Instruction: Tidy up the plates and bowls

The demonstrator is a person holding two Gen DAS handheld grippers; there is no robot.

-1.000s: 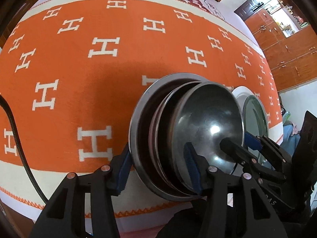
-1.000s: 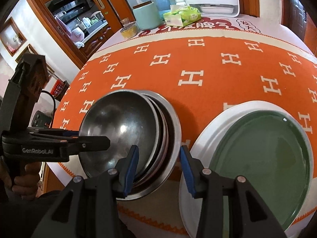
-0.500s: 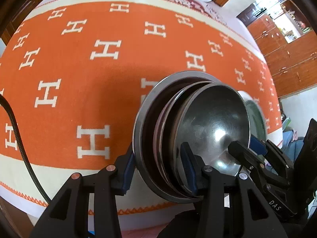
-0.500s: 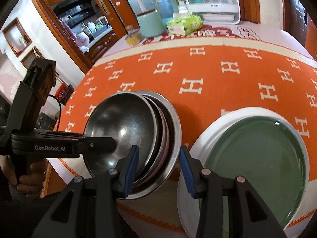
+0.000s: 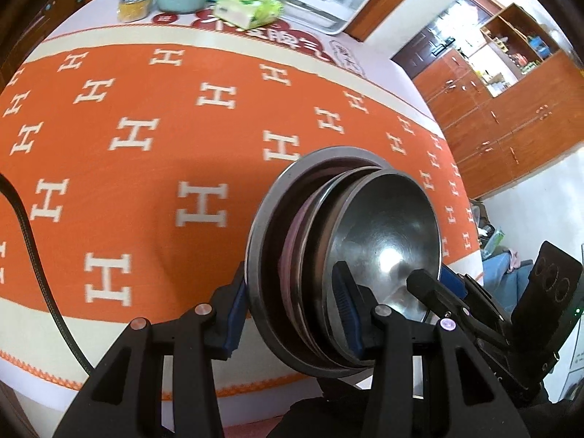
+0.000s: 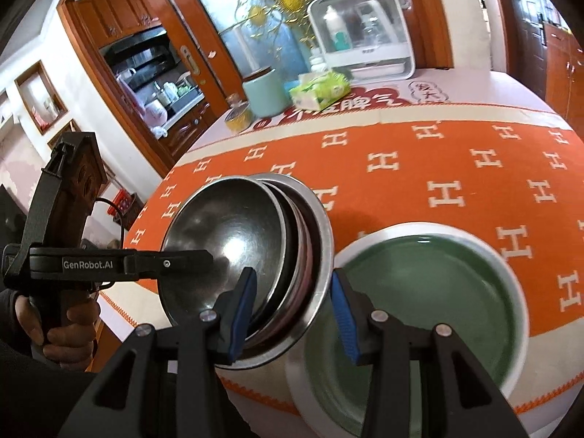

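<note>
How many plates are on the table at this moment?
2: a green plate lies on a white plate, right of the bowl stack. More may be hidden underneath.

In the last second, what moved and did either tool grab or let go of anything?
The bowl stack has been lifted off the cloth and tipped further on edge, both views swinging up toward the far end of the table. No new grab or release: the left tool and right tool still straddle opposite sides of the stack. The green plate stayed put on the white one.
</note>
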